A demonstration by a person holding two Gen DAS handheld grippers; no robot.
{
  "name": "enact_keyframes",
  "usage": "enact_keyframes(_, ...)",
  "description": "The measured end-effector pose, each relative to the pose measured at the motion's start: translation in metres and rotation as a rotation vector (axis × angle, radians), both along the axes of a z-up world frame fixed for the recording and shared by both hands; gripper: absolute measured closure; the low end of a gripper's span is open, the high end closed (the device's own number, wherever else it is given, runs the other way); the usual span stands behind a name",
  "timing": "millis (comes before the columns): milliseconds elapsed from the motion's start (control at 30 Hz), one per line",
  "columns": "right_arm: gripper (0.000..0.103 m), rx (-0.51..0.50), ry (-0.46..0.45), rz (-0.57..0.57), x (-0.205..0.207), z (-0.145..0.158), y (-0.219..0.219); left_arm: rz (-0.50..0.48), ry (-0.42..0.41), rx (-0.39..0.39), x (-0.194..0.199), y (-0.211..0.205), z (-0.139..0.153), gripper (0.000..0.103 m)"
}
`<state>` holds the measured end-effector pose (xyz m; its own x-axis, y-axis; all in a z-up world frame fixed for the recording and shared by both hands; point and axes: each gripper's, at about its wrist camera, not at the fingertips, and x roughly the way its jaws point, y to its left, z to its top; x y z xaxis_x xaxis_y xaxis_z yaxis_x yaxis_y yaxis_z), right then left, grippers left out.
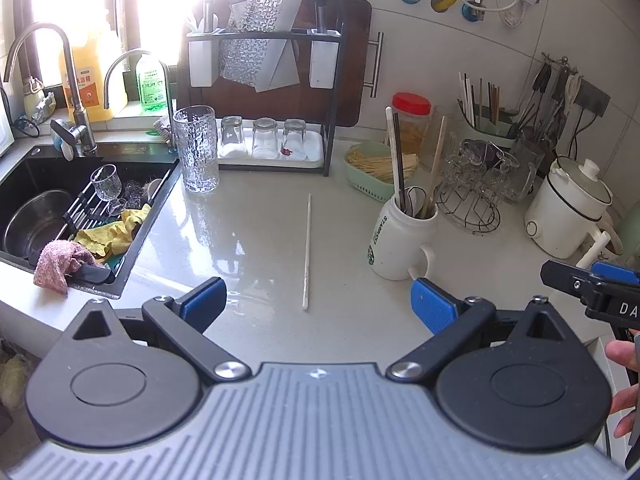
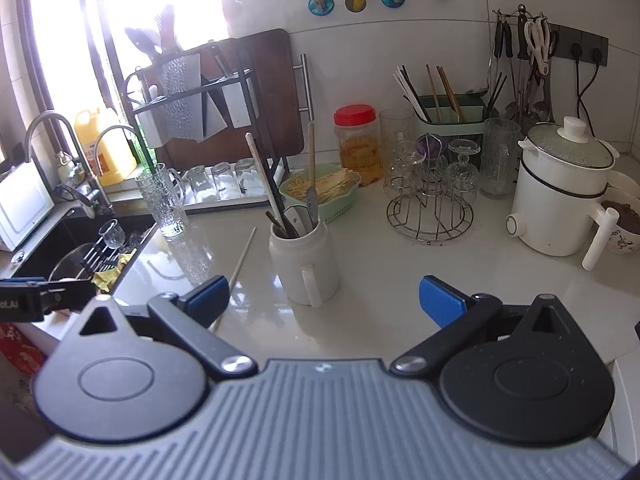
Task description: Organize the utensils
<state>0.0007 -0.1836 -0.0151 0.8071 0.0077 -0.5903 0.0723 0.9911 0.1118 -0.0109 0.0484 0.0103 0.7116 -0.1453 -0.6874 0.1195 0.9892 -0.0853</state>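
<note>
A single white chopstick (image 1: 307, 252) lies on the pale counter, pointing away from me; the right wrist view shows the same chopstick (image 2: 240, 266) left of the mug. A white mug (image 1: 400, 240) to its right holds several chopsticks and a spoon; the mug (image 2: 306, 264) stands straight ahead in the right wrist view. My left gripper (image 1: 318, 300) is open just short of the chopstick's near end, nothing between its blue pads. My right gripper (image 2: 324, 298) is open in front of the mug, holding nothing; its tip (image 1: 592, 284) shows at the far right.
A black sink (image 1: 72, 216) with cloths and a bowl lies left. A tall glass (image 1: 197, 150) stands by its corner. Behind are a dish rack (image 1: 264, 80), a green basket (image 1: 372, 172), a wire glass stand (image 2: 430, 204), a chopstick holder (image 2: 452, 116) and a white pot (image 2: 560, 196).
</note>
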Motion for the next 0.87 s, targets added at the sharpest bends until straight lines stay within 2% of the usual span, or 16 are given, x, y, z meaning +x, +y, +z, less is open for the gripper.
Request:
enact_keyframes(200, 0.0, -0.001, 0.001, 0.001, 0.0002, -0.0027, 0.0, 0.004, -0.011, 0.02, -0.0018, 0.0001, 0.0007, 0.003)
enact_keyframes(867, 0.0, 0.001, -0.019, 0.007, 0.0008, 0.0, -0.0055, 0.014, -0.005, 0.009, -0.0031, -0.0057, 0.0039, 0.003)
